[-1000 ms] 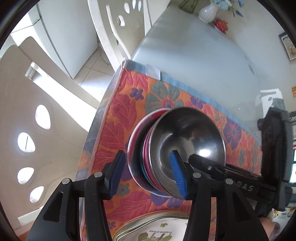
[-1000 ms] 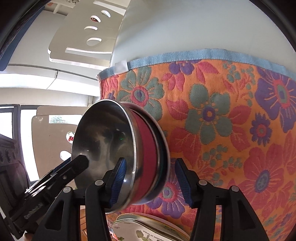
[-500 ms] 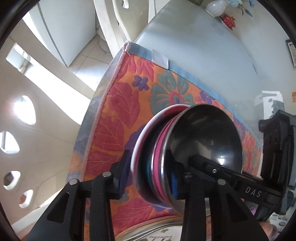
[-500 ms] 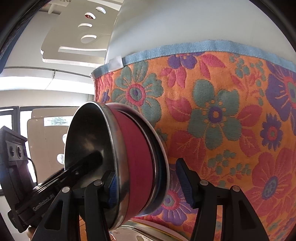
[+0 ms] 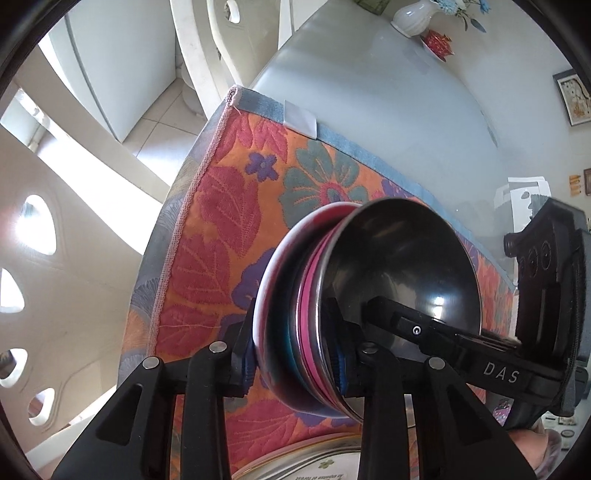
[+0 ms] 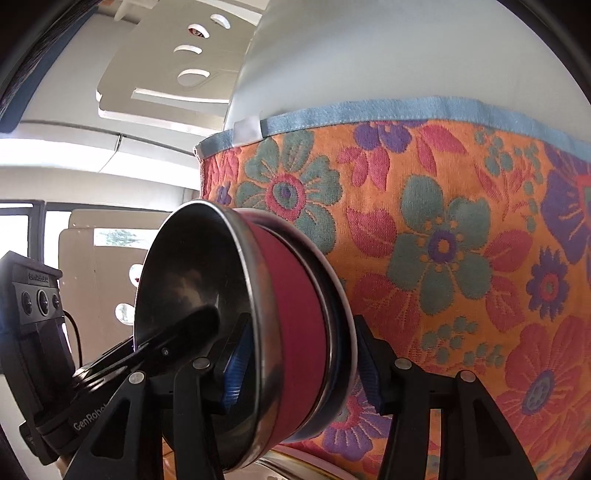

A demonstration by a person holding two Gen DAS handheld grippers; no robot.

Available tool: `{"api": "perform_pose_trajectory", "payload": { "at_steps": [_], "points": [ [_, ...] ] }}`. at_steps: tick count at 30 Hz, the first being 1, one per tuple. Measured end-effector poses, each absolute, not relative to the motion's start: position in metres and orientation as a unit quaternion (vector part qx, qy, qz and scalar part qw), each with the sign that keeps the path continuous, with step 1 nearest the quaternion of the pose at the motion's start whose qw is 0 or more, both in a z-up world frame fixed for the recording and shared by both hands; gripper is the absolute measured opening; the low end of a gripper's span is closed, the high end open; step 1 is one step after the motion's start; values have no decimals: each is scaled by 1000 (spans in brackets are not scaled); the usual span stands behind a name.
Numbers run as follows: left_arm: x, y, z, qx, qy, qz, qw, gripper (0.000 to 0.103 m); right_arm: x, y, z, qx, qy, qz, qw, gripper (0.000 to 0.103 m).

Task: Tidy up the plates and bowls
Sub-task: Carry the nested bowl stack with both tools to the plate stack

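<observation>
Several dishes make one nested stack (image 5: pixel 314 314), tipped on edge above the floral cloth (image 5: pixel 221 206): a steel bowl (image 5: pixel 402 273) at the open end, a pink-red bowl (image 6: pixel 299 325) behind it, a white plate (image 5: pixel 266 295) at the back. Stack is off the cloth, held in the air.

Left claw (image 5: pixel 293 363) pinches the stack across its rims, blue pads tight on the white plate and inside the steel bowl. Right claw (image 6: pixel 301 369) pinches the same stack from the opposite side, one blue pad inside the steel bowl, the other behind the plate. Each claw shows in the other's camera, reaching into the bowl's mouth.

Below the stack, the rim of a patterned plate (image 5: pixel 314 459) lies on the cloth. Cloth covers the near end of a grey desk (image 5: pixel 369 110). White vase (image 5: pixel 413 16) at the far end; white chairs (image 5: pixel 55 258) alongside.
</observation>
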State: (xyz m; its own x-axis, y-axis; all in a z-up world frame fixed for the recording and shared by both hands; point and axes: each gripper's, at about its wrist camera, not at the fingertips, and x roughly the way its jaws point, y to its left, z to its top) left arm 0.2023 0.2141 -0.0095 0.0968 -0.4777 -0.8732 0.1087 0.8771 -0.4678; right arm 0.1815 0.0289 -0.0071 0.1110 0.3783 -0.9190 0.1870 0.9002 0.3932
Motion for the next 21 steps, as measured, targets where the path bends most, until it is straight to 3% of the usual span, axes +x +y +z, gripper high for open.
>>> {"api": "perform_pose_trajectory", "payload": {
  "at_steps": [21],
  "points": [
    [180, 209, 18, -126, 626, -215, 739, 31, 164, 25, 24, 202, 652, 47, 730, 51]
  ]
}}
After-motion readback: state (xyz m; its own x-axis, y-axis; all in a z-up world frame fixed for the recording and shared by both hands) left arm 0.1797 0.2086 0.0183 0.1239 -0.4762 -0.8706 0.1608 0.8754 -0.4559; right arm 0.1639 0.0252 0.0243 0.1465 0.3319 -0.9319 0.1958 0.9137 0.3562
